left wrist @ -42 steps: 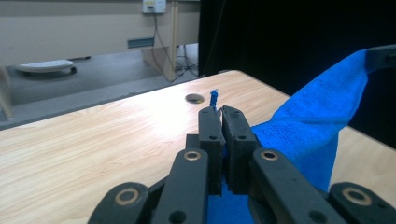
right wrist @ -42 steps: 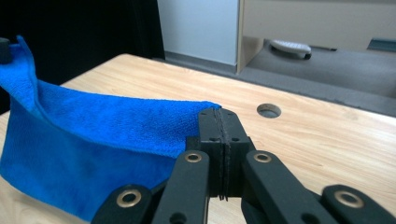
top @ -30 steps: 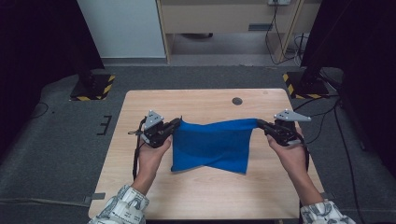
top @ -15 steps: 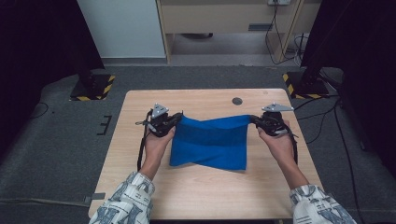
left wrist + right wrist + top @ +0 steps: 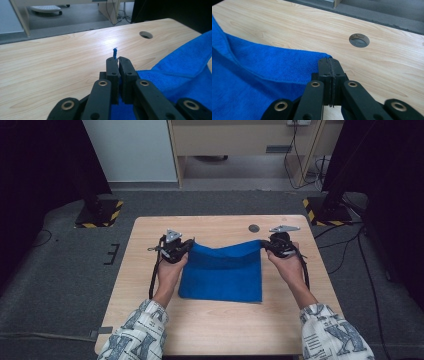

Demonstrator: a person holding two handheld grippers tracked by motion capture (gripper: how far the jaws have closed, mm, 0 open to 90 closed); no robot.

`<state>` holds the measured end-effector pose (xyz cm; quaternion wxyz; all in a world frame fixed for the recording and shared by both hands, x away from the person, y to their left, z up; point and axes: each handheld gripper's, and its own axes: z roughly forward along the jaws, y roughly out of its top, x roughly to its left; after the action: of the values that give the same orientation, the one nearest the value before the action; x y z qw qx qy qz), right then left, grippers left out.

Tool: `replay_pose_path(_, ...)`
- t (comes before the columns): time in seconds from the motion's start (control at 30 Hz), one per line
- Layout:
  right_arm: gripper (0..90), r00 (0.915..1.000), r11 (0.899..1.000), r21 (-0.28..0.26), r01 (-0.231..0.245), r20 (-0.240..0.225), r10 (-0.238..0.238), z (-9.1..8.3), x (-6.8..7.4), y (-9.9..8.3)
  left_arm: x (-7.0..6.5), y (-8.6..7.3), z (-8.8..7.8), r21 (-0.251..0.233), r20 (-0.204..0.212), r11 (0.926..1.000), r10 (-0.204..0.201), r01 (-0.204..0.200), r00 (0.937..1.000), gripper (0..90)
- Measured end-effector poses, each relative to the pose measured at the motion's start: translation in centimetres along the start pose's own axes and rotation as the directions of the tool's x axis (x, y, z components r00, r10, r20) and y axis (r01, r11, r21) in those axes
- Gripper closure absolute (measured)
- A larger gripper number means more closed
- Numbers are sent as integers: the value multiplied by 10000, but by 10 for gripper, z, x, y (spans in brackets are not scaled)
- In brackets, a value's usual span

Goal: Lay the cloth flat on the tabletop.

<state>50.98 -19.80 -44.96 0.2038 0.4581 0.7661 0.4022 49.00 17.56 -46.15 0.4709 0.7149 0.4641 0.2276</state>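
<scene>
A blue cloth lies on the wooden table, its far edge sagging between two raised corners. My left gripper is shut on the cloth's far left corner; in the left gripper view a blue tuft pokes out above the closed left gripper, and the blue cloth spreads to the right. My right gripper is shut on the far right corner. In the right gripper view the right gripper pinches the cloth's edge, with the blue cloth spreading left and low over the table.
A round cable hole sits in the table just beyond the cloth, near the right gripper, seen too as the hole and the hole. Black stands with striped bases flank the table on the grey floor. A cabinet stands behind.
Both grippers moved away from the person and down toward the table, carrying the cloth's far corners. The right hand also shifted inward. The cloth now lies flatter, farther up the table.
</scene>
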Motion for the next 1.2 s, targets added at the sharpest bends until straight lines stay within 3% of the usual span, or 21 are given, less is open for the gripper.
replay_pose_path(0.17, 897, 10000, 9996, 294, -52, -74, 55, 22, 6, 5, 13, -4, 5, 95, -58, 9997, -240, 241, 9997, 868)
replay_pose_path(0.33, 884, 9994, 9986, 412, -334, -68, 337, 40, 6, 8, 27, -8, 19, 225, -173, 9991, -350, 354, 9992, 851)
replay_pose_path(0.37, 675, 9954, 9954, -90, -951, 94, 952, 54, 0, 13, 39, -7, 31, 24, -191, 9981, -618, 619, 9979, 785)
replay_pose_path(0.47, 470, 9840, 9854, -660, -1572, 748, 1620, 69, -8, 19, 53, -2, 42, 85, -686, 9983, -573, 580, 9960, 565)
replay_pose_path(0.5, 415, 9828, 9859, -574, -1572, 892, 1619, 73, -9, 20, 56, 0, 40, -101, -698, 9979, -647, 642, 9955, 545)
replay_pose_path(0.57, 396, 9860, 9899, -309, -1385, 899, 1407, 75, -9, 20, 59, 4, 34, -398, -710, 9969, -711, 684, 9949, 521)
replay_pose_path(0.63, 362, 9923, 9963, 52, -863, 901, 854, 73, -6, 19, 62, 6, 27, -205, -749, 9985, -531, 517, 9958, 500)
replay_pose_path(0.67, 362, 9923, 9963, 52, -863, 901, 854, 73, -6, 19, 62, 6, 27, -205, -749, 9985, -531, 517, 9958, 495)
replay_pose_path(0.73, 344, 9949, 9988, 224, -432, 918, 410, 66, -5, 13, 64, 7, 16, 167, -850, 9986, -487, 503, 9952, 498)
replay_pose_path(0.93, 387, 9986, 9980, 505, -382, 395, 362, 54, 2, -2, 54, -2, -6, 431, -515, 9990, -65, 87, 9987, 496)
replay_pose_path(1.0, 451, 9997, 9974, 682, -236, 67, 232, 44, 11, -13, 45, -14, -20, 519, -374, 9986, 62, -43, 9993, 499)
replay_pose_path(1.2, 566, 9991, 9979, 644, -41, -415, 67, 22, 22, -35, 27, -43, -39, 1008, 253, 9935, 499, -522, 9984, 500)
